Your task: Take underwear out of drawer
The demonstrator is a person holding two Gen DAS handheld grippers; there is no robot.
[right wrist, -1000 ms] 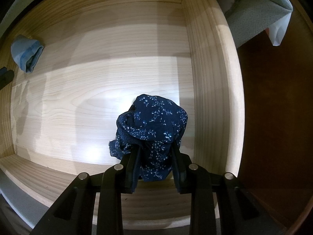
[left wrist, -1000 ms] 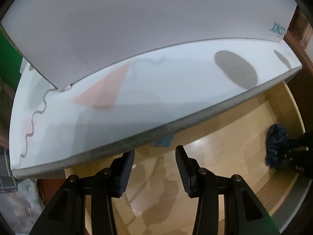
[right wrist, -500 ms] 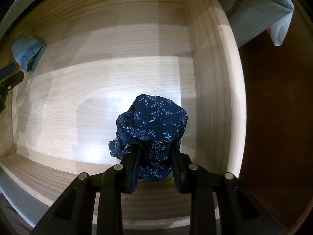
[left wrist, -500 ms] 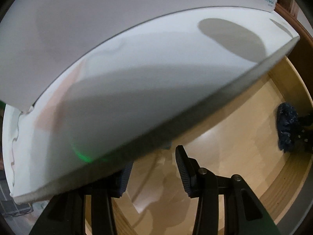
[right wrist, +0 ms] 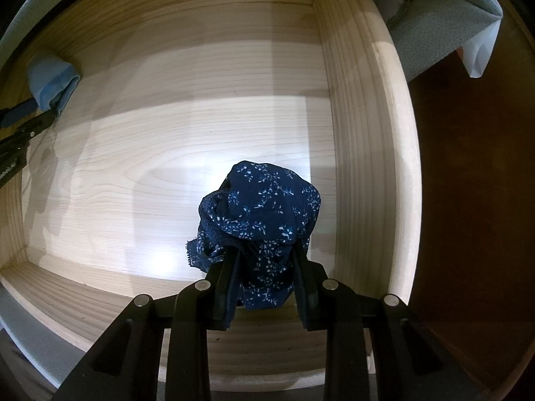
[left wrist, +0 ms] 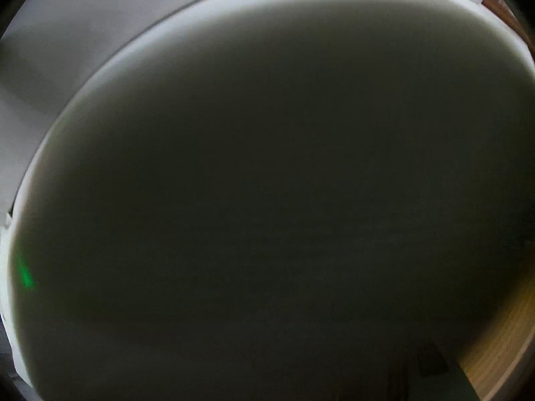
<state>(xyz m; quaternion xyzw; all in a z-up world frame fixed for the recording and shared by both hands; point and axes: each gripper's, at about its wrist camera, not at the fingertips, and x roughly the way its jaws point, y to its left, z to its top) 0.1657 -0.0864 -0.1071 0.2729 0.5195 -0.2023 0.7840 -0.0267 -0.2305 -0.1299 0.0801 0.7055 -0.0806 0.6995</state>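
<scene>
The right tongs (right wrist: 264,267) pointed straight down into the drawer (right wrist: 361,153), their black ribbed pads clenched on a crumpled bundle of navy underwear (right wrist: 264,214), soft cloth with small white floral sprigs and a scalloped lace edge. The bundle bulged up between and beyond the fingers, over the pale, smooth-grained wooden floor near the right wall. At the far left corner lay a folded light-blue garment (right wrist: 50,80), with the left tongs (right wrist: 20,127) just beside it; their grip I cannot tell. The left wrist view was almost wholly blocked by a smooth, shadowed white panel (left wrist: 267,183).
</scene>
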